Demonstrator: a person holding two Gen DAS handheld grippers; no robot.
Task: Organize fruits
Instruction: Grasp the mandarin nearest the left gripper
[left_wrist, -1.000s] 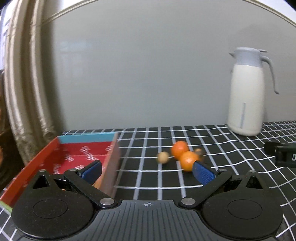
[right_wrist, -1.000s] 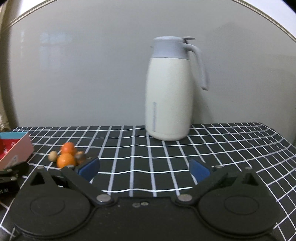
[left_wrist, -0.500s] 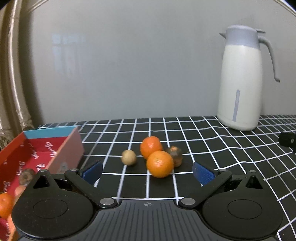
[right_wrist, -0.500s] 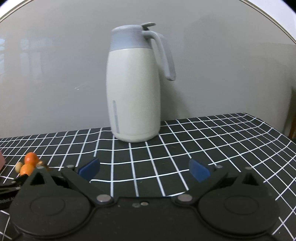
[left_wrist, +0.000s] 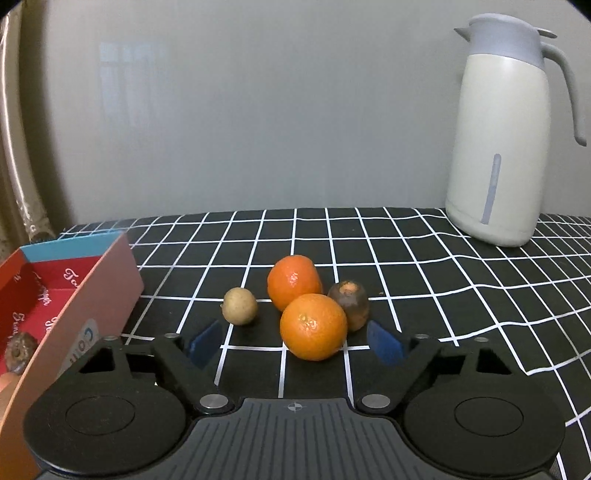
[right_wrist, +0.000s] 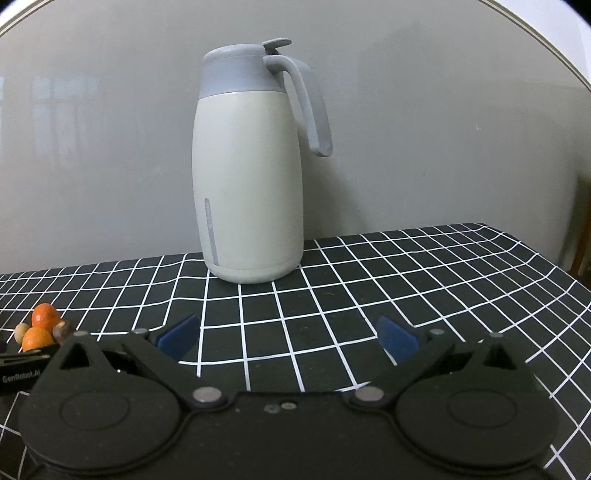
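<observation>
Red box (left_wrist: 66, 291): far left on the checked tablecloth (left_wrist: 424, 280), its near wall pinkish and its inside red with white lettering; a dark brownish fruit (left_wrist: 18, 352) lies in it, partly hidden by the wall.
Small tan fruit (left_wrist: 239, 306): on the cloth right of the box, apart from it, just left of the oranges.
Rear orange (left_wrist: 294, 282): behind the front one and touching it.
Front orange (left_wrist: 313, 326): nearest the left gripper, level with its blue fingertips and between them.
Brown spoiled fruit (left_wrist: 348, 305): tucked against the right side of both oranges.
Left gripper (left_wrist: 294, 342): jaws spread wide, holding nothing, low over the cloth facing the fruit cluster.
Thermos jug (right_wrist: 251, 177): cream body, grey lid and handle, upright at the back near the wall, well right of the fruit.
Right gripper (right_wrist: 287, 336): jaws wide apart, holding nothing, pointed at the jug, with the fruit cluster (right_wrist: 38, 328) far off to its left.
</observation>
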